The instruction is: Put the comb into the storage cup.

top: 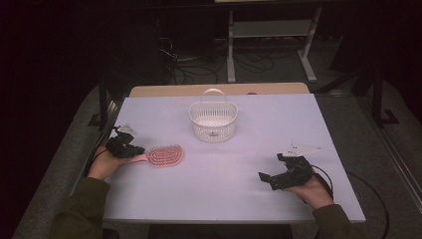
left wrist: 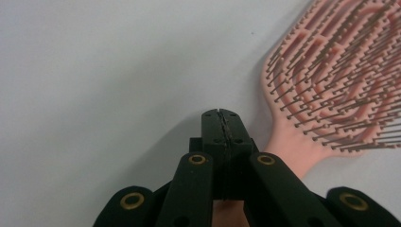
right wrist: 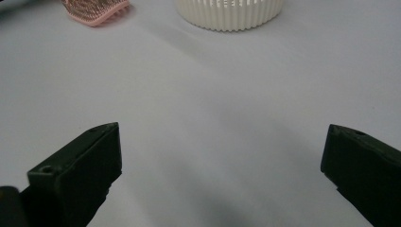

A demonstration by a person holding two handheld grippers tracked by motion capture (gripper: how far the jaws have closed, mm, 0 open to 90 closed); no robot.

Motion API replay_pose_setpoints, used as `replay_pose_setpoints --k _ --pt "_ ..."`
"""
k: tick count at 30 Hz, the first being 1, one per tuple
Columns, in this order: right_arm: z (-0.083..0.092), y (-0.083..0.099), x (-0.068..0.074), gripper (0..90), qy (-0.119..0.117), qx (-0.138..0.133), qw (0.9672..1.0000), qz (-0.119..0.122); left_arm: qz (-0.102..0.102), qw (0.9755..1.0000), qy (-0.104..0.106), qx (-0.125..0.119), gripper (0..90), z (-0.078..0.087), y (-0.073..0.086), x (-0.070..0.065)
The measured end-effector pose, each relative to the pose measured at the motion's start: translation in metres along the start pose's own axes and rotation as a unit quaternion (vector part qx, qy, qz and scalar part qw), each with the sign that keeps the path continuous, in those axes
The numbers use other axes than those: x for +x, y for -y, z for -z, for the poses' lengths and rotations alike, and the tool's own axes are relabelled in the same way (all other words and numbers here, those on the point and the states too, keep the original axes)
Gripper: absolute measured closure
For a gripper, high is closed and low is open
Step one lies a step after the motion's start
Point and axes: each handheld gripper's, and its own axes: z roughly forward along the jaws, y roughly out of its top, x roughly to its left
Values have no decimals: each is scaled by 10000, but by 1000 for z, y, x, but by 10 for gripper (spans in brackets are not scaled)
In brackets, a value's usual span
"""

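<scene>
Left gripper [left wrist: 221, 116] is sitting clenched, jaws pressed together with nothing between them; the hairbrush [left wrist: 331, 90] is lying just beside them at the right of the left gripper view, handle running down next to the jaw tips, contact unclear. In the high view the left gripper [top: 130, 147] is sitting at the brush handle, left of centre. Hairbrush [top: 163, 155] is showing pink, oval head, bristles up, flat on the table [top: 249, 149]. Right gripper [top: 266, 178] is resting released at lower right, jaws wide, bare table between them. Basket [top: 213, 121], white and slotted with a hoop handle, is standing upper centre, well apart from the brush, open table lying between them. The brush is lying near the table's left edge.
</scene>
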Motion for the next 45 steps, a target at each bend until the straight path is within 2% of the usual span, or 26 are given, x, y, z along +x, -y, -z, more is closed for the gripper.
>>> replay_pose_setpoints --k 5,15,22,35,45 --pt "0 0 0 0 -7 -3 10000 -18 -35 10000 -5 -66 900 4 6 -6" --pt "0 0 0 0 -6 -12 10000 -22 89 9998 135 -155 900 14 18 -14" --pt "0 1 1 0 -14 4 10000 -37 77 9995 229 -220 900 20 26 -19" --pt "0 1 1 0 -8 0 10000 -30 42 9990 379 -220 900 24 33 -33" --pt "0 1 1 0 -9 -6 10000 -35 41 9987 426 -279 900 25 33 -34"
